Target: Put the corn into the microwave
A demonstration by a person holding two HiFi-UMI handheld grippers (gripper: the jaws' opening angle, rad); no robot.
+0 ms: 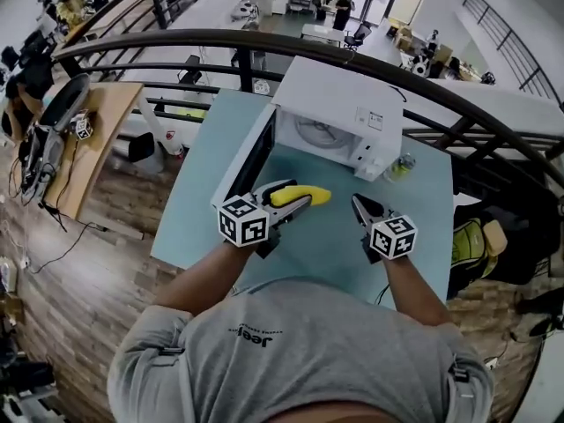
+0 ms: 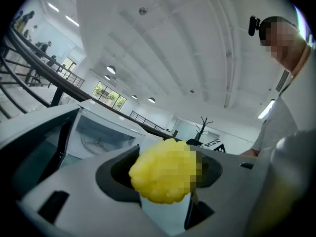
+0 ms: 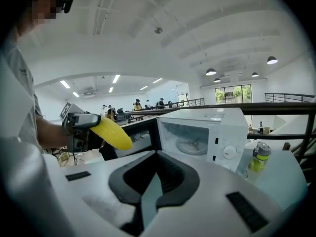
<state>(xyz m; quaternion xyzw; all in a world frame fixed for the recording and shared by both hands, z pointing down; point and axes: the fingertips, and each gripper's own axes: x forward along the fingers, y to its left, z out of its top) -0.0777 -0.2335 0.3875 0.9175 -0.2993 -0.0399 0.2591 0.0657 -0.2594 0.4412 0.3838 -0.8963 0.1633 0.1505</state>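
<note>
Just now the microwave's door (image 1: 249, 161) stands swung wide, out to the left of the microwave (image 1: 352, 104). This leaves the cavity and its round turntable (image 1: 313, 130) open toward the person.

In front of that opening, close to the door's lower edge and above the teal tabletop (image 1: 198, 223), is the left gripper (image 1: 295, 197). Its fingers are clenched on the corn (image 1: 315, 196), gripping the near part so that the far yellow end juts past the fingertips. The cob's long axis carries on the line of the fingers. It runs rightward across the microwave's front and does not point into the cavity, which lies just beyond and up from the tip. By my reading, the coming move turns on swinging that tip toward the turntable and pushing it in. The left hand is plainly the one placed to do that.

The right gripper (image 1: 357, 203) hangs in front of the microwave's control side, apart from the corn. Its fingers are drawn together on nothing. A yellow-green bottle (image 1: 402, 166) stands at the microwave's right flank.

As for writing, the shirt (image 1: 256, 335) reads "Jeep". A label on the microwave's top is too small to read.
</note>
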